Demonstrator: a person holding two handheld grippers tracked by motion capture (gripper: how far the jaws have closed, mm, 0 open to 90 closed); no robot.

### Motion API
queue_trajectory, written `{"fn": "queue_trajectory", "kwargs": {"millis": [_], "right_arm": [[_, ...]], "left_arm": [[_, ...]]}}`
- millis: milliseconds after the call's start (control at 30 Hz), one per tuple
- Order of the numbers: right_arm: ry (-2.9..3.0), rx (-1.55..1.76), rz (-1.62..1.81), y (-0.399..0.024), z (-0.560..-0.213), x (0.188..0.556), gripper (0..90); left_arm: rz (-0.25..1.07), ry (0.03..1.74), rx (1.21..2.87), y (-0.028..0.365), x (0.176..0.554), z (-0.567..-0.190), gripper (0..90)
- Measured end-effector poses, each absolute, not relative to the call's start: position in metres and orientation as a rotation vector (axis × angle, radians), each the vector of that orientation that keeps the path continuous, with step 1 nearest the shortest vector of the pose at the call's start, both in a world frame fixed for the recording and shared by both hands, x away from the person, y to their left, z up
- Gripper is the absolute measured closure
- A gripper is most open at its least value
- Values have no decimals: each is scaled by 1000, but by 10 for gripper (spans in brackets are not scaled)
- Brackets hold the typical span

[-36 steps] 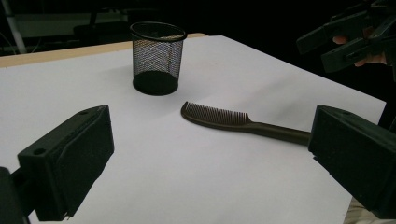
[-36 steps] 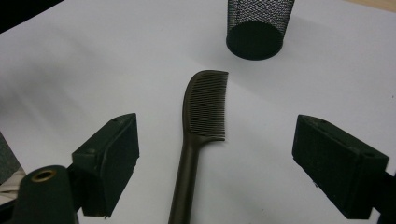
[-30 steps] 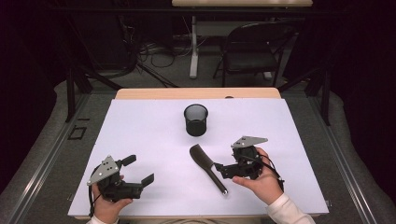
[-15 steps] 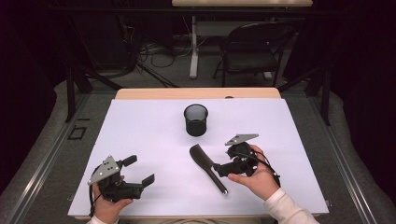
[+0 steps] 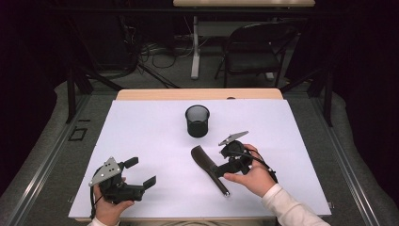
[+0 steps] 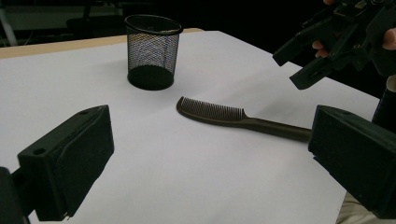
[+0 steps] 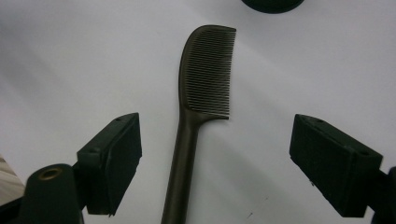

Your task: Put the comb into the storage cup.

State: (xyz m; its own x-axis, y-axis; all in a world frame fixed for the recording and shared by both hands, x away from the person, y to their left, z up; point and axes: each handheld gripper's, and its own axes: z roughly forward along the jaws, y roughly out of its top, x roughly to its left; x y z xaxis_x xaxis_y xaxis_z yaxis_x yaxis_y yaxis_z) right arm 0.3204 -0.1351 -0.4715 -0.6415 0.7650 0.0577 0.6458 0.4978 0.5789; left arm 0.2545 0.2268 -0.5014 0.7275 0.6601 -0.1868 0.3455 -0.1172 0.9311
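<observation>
A dark brown comb lies flat on the white table, teeth end toward the black mesh cup. My right gripper hovers over the comb's handle, open. In the right gripper view the comb runs up between the jaws of the right gripper, which have just been closing slightly; neither pad touches the handle. My left gripper rests open at the front left. In its own view the left gripper frames the comb, the cup and the right gripper.
The table's wooden far edge lies behind the cup. A folding chair and cables stand on the floor beyond. White surface stretches between the left gripper and the comb.
The right gripper has moved left, ending over the comb's handle. The left gripper, the comb and the cup have stayed put.
</observation>
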Motion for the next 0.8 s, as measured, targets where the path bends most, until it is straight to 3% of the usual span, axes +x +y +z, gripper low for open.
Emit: {"fn": "queue_trajectory", "kwargs": {"millis": [167,800], "right_arm": [[2565,1219,814,-131,-475,321,242],[2624,1235,698,-116,-490,327,335]], "left_arm": [[328,809,1728,227,254,-501,3],[322,813,1735,226,255,-503,4]]}}
